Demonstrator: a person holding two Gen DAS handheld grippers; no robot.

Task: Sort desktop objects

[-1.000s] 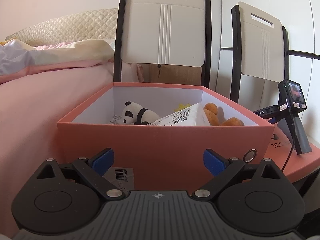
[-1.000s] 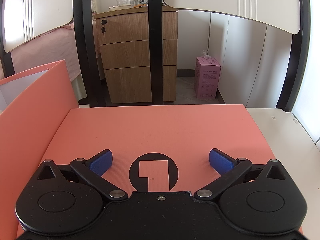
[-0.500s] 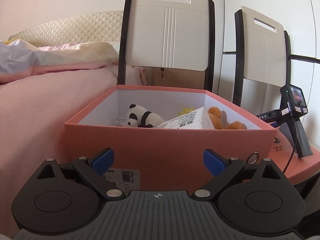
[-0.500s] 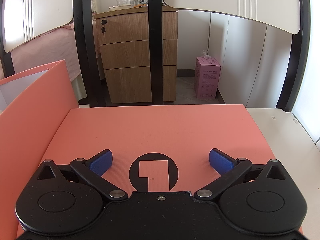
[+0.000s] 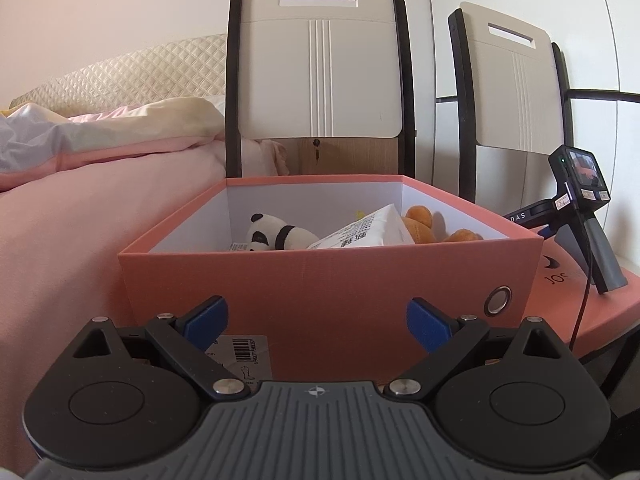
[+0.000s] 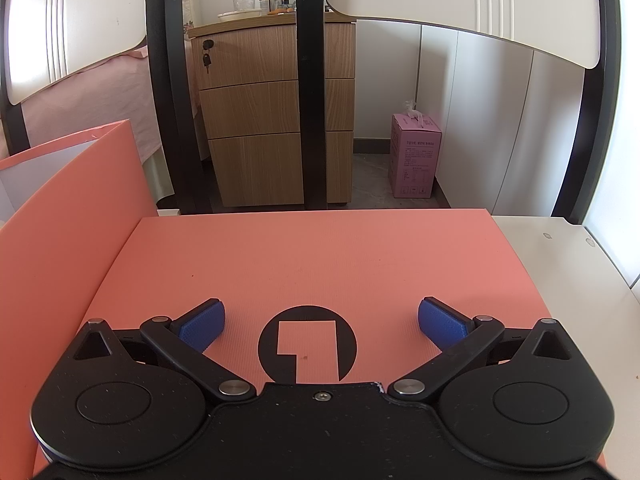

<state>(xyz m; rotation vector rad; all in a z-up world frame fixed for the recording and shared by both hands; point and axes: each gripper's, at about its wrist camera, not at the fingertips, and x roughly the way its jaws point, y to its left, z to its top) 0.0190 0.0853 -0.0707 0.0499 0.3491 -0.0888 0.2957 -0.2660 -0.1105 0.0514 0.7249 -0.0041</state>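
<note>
Clearly, the main risk now is with the lid (image 6: 320,256): if the right claw (image 6: 320,326) grips it only at the near edge, the flat lid may tilt or slip, and its corner could knock the box wall (image 6: 68,208) beside it. The white packet (image 5: 368,232) leans high inside the salmon box (image 5: 332,280), near the rim, so I judge a lid put on top might not sit flat.

The sorted things, a panda toy (image 5: 276,234) and an orange plush (image 5: 424,222) beside the packet, lie in the box.

The left claw (image 5: 316,316) hangs low and level before the front wall of the box, spread wide and empty. The right claw hovers just over the lid, also level, spread wide with nothing between its blue pads (image 6: 200,326).
</note>
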